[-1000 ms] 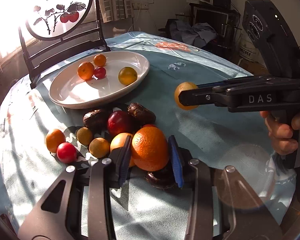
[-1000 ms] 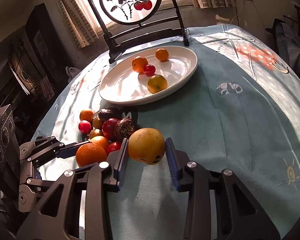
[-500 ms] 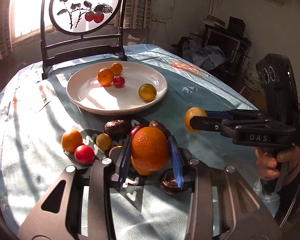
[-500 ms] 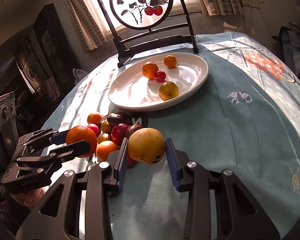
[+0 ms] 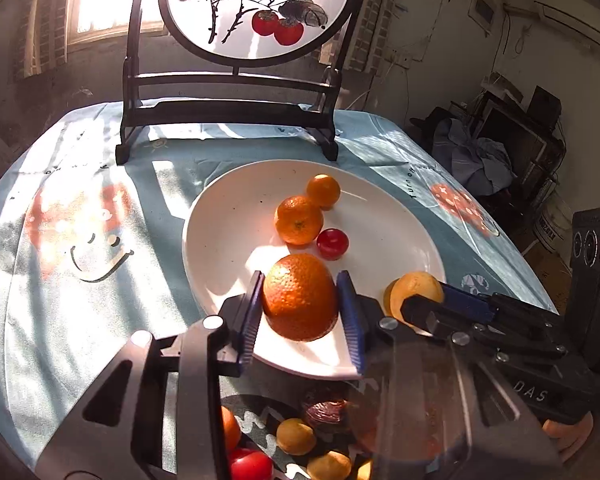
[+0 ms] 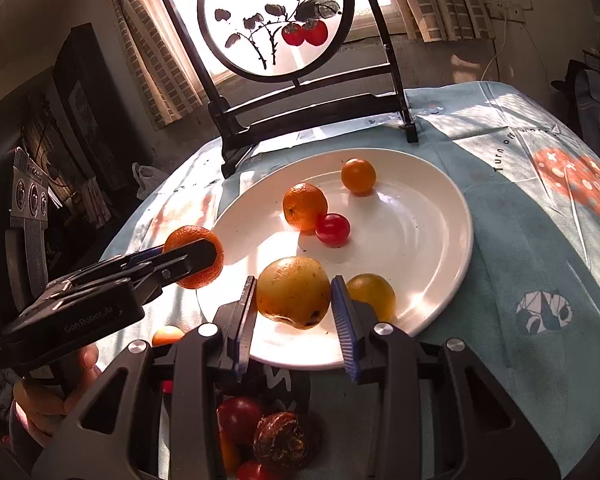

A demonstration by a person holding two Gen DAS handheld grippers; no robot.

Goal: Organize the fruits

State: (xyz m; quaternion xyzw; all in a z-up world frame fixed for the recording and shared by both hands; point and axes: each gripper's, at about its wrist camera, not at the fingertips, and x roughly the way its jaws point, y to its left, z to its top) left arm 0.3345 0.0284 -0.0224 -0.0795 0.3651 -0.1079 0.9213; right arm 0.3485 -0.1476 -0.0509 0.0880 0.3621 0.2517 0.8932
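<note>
While both tools are raised over the near rim of the white plate point(image 5: 220, 216), a piece of fruit is gripped in each. The large orange point(image 5: 300, 296) is clamped between the blue pads of the left hand-held gripper point(image 5: 302, 312), above the plate's near-left edge; in the right wrist view the same orange point(image 6: 194, 256) is seen just outside the plate's left rim. The yellow-brown fruit point(image 6: 294, 292) is pinched between the pads of the right hand-held gripper point(image 6: 296, 312), above the near part of the plate point(image 6: 420, 240) and just beside a small yellow fruit point(image 6: 372, 294) lying there. On the plate a mandarin point(image 6: 305, 206) is touched by a red cherry tomato point(image 6: 332, 229), and a small orange fruit point(image 6: 358, 176) is set apart toward the far rim. Loose fruit point(image 6: 260, 432) is left on the blue-clothed tabletop point(image 6: 540, 260) below the grippers, near the plate's front edge. A round painted screen on a dark stand point(image 6: 276, 20) is placed behind the plate.
</note>
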